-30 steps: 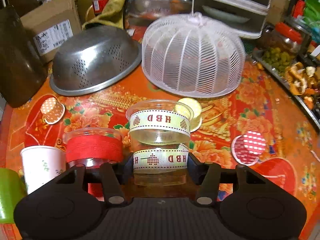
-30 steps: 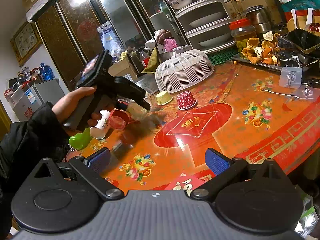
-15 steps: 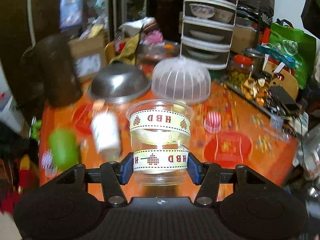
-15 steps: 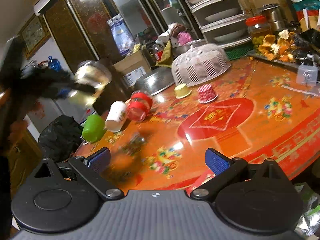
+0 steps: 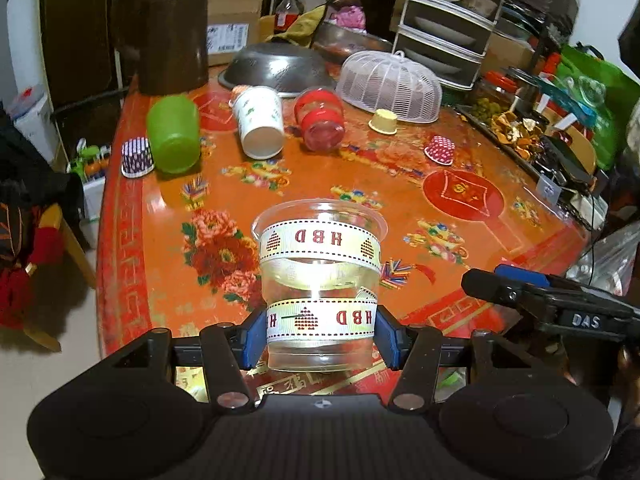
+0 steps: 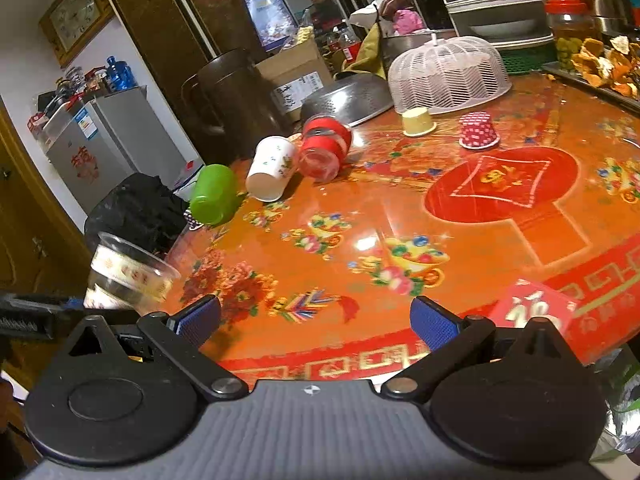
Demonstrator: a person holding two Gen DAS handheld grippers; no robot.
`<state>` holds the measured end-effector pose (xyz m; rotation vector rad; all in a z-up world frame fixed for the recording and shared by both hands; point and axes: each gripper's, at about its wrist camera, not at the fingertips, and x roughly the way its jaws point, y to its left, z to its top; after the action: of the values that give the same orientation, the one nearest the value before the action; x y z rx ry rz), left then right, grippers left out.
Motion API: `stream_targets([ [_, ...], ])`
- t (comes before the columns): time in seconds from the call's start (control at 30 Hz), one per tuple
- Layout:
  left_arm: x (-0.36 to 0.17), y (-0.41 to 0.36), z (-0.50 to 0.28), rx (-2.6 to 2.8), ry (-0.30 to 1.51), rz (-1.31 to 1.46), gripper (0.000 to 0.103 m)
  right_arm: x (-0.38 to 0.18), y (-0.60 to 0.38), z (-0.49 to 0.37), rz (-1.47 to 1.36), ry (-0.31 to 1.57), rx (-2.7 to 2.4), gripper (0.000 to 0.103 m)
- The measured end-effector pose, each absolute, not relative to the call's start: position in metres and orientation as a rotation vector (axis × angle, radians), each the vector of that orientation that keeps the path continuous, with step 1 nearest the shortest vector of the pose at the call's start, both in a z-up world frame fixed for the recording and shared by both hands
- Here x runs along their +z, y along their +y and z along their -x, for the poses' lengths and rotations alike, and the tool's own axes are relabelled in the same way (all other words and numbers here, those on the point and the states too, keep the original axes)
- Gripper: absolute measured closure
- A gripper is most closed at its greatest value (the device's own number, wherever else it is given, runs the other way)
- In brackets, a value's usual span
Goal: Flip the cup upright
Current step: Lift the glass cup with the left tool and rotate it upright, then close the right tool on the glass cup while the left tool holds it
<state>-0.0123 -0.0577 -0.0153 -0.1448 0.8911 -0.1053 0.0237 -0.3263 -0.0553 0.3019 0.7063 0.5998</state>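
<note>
My left gripper (image 5: 320,334) is shut on a clear plastic cup (image 5: 320,276) with white "HBD" ribbon bands, gripped near its base. The cup is upright, mouth up, held over the near edge of the orange table (image 5: 360,184). In the right wrist view the same cup (image 6: 128,276) shows at the far left, off the table's edge. My right gripper (image 6: 316,318) is open and empty above the near edge of the table; one of its fingers (image 5: 504,286) shows in the left wrist view, right of the cup.
A green cup (image 5: 173,134), a white paper cup (image 5: 260,124) and a red-wrapped cup (image 5: 320,122) lie on their sides at the table's far side. Small paper cups (image 5: 440,149), a white mesh food cover (image 5: 390,80), a steel colander (image 5: 276,68) and a dark jug (image 5: 168,32) stand beyond.
My left gripper has carried the clear cup back from among the other cups to the table's near edge. The right gripper stayed open.
</note>
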Motion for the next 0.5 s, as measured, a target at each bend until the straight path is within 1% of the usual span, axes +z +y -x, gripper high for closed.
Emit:
stream_targets([
  [0.2,-0.045,-0.057,-0.006,-0.128,0.93,0.211,0.045,-0.05,-0.311,-0.033,-0.336,0.769,0.612,0.001],
  [0.3,-0.05,-0.065,-0.01,-0.144,0.921,0.214,0.045,-0.043,-0.303,-0.038,-0.374,0.805,0.637,0.001],
  [0.5,-0.058,-0.07,-0.015,-0.161,0.934,0.256,0.045,-0.038,-0.276,-0.063,-0.463,0.979,0.72,0.001],
])
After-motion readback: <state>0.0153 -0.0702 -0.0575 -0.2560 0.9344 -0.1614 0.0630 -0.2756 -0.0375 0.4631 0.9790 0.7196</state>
